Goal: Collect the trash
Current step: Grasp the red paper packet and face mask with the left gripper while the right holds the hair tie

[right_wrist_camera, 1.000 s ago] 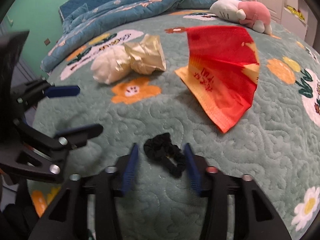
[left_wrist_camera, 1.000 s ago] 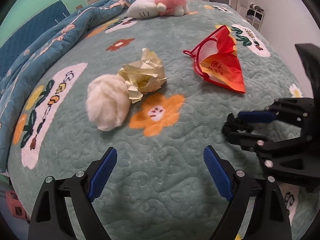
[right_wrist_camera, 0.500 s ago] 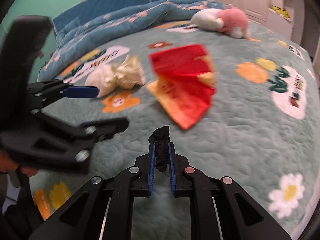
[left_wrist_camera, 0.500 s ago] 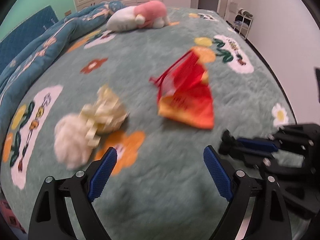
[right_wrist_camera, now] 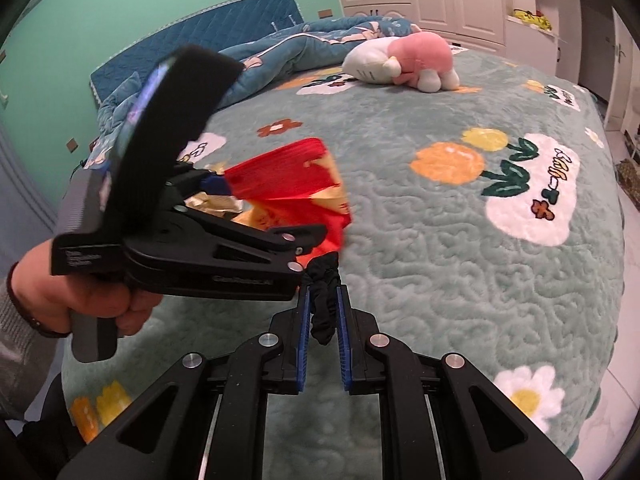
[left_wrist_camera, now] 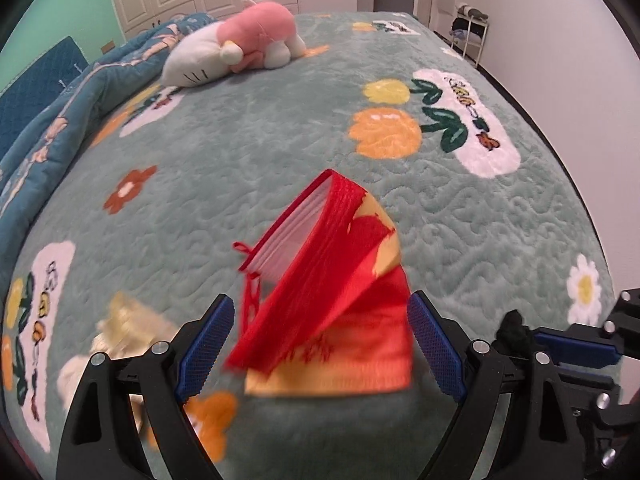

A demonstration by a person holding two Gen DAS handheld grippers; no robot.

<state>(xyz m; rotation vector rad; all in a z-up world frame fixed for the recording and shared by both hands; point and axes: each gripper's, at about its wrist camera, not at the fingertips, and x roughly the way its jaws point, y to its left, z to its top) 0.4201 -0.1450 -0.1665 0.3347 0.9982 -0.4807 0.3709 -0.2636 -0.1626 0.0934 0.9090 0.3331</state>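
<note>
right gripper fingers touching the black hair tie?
Touching. The right wrist view shows the black hair tie pinched between both blue fingers of the right gripper, with no gap on either side, lifted off the bedspread.

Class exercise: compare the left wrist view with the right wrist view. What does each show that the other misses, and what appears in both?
Only the left wrist view: the white opening of the red bag between the open left gripper, and a pale wad.

Only the right wrist view: the person's hand holding the left gripper, and the green wall.

Both: the bag, the gold wrapper, the plush toy, the bedspread, and the right gripper shut on the black scrunchie.
</note>
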